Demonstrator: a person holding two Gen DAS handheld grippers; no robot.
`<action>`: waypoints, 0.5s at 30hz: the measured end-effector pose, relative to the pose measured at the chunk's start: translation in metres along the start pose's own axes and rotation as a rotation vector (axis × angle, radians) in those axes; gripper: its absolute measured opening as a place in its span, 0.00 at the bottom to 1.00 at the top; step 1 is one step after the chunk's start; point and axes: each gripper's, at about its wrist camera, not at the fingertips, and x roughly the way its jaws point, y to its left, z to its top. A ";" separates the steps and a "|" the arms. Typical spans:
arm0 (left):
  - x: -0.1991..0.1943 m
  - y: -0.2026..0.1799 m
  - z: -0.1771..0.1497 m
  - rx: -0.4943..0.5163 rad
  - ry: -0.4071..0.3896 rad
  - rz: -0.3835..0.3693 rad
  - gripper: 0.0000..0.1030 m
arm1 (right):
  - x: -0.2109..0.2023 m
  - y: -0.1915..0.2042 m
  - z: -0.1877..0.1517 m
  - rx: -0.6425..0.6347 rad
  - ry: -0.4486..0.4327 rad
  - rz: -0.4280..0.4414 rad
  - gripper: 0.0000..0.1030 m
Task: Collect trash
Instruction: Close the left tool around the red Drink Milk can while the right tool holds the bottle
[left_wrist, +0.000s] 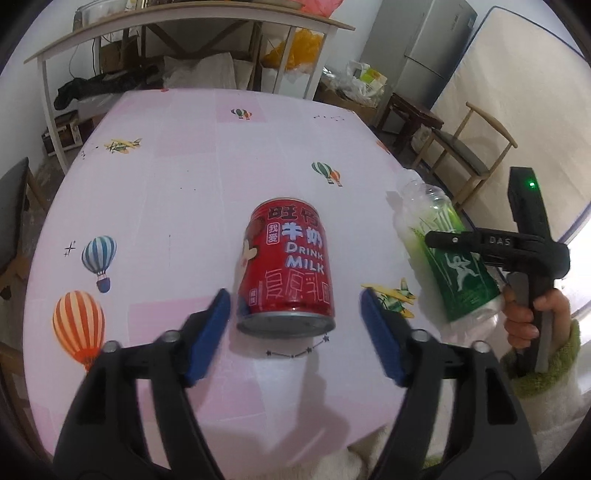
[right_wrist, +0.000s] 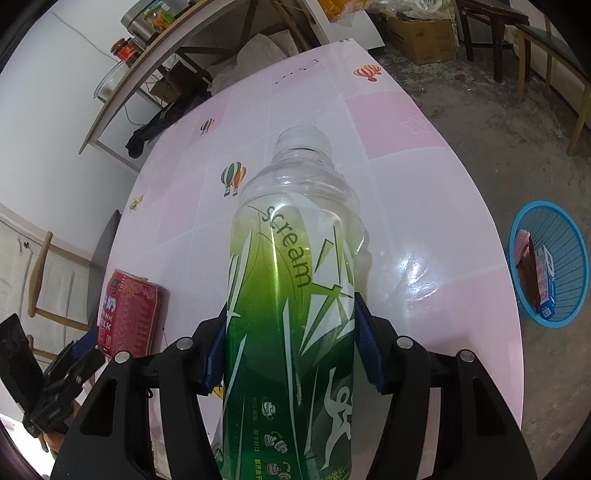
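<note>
Left gripper (left_wrist: 295, 314) angled downward, jaws wide around a red can (left_wrist: 286, 269), not touching; right gripper (right_wrist: 288, 350) clamps a green bottle (right_wrist: 291, 295).

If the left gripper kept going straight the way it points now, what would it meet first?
Most likely the red milk can, lying on its side on the table between the left gripper's open fingers; exact depth is unclear.
</note>
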 end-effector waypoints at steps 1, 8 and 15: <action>-0.003 0.002 0.004 -0.006 -0.007 -0.009 0.73 | 0.000 0.000 0.000 -0.001 0.000 0.000 0.56; 0.038 0.010 0.041 -0.007 0.160 -0.009 0.78 | 0.001 0.001 0.001 0.000 0.001 0.002 0.56; 0.056 0.008 0.046 0.018 0.187 0.022 0.59 | 0.002 0.004 0.001 -0.001 0.002 -0.001 0.56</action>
